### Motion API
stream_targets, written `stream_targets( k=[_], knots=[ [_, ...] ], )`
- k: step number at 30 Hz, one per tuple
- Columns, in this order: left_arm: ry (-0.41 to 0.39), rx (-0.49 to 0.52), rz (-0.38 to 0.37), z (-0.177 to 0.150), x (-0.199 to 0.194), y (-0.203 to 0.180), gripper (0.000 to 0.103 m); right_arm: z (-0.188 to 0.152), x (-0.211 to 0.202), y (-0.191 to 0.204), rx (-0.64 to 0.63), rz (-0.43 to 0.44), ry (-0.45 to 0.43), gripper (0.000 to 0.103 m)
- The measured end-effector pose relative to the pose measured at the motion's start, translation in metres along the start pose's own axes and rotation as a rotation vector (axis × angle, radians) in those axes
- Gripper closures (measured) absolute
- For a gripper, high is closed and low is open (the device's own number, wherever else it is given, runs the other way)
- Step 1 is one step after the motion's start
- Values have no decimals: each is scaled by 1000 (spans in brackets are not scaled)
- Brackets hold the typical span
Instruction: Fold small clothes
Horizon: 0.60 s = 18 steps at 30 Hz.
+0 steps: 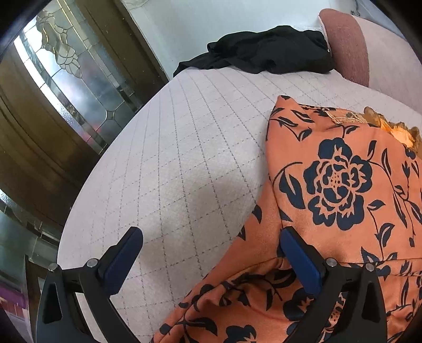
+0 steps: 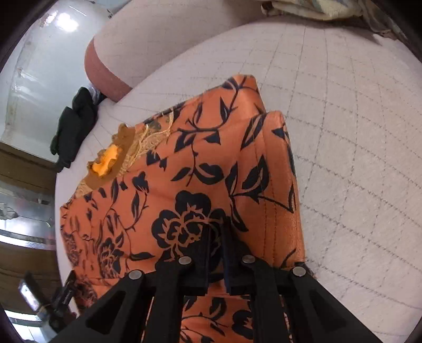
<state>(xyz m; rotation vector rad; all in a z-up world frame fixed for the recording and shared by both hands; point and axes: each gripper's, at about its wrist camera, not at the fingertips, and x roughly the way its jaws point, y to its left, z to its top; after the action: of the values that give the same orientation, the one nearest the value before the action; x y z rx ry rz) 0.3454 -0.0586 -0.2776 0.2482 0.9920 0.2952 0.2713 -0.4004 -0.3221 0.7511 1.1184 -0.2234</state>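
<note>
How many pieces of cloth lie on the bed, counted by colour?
Orange with dark flowers: 1, the garment
Black: 1, the crumpled cloth
Pale yellow: 1, the cloth at the far edge, only partly in view
Total: 3

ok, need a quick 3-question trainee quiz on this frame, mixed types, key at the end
1. True or false: the left tongs are shut on the orange floral garment.
2. Multiple choice: what lies at the far end of the quilted bed cover, next to the pink bolster?
A. a black garment
B. a white towel
C. a blue sock
3. Fill in: the right tongs are ____, low over the floral garment, with no fabric visibly pinched between them.

Key:
1. False. They stand open, one finger over the bare cover, the other at the garment's edge.
2. A, the black garment.
3. shut
</note>
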Motion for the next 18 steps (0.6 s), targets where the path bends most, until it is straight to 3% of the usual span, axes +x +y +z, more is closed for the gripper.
stream_targets(
  k=[2,5,9,11,14,18],
  knots=[
    [-10,-18,-1,2,-6,2,0,0,-11,15,-52,-34,-24,91],
    [-68,-13,-39,3,-21,-4,0,-5,-20,34,-105,15,-82,92],
    [-85,70,-92,-3,-28,-29,0,-20,2,60,-146,120,21,92],
    [-45,110,-105,-8,-20,-42,0,-34,22,74,-182,105,62,91],
    [-53,123,-88,-12,-16,-50,0,-42,26,85,-226,50,26,90],
    [-35,98,-123,-13,-15,-44,0,-36,19,77,-152,97,30,91]
  ],
)
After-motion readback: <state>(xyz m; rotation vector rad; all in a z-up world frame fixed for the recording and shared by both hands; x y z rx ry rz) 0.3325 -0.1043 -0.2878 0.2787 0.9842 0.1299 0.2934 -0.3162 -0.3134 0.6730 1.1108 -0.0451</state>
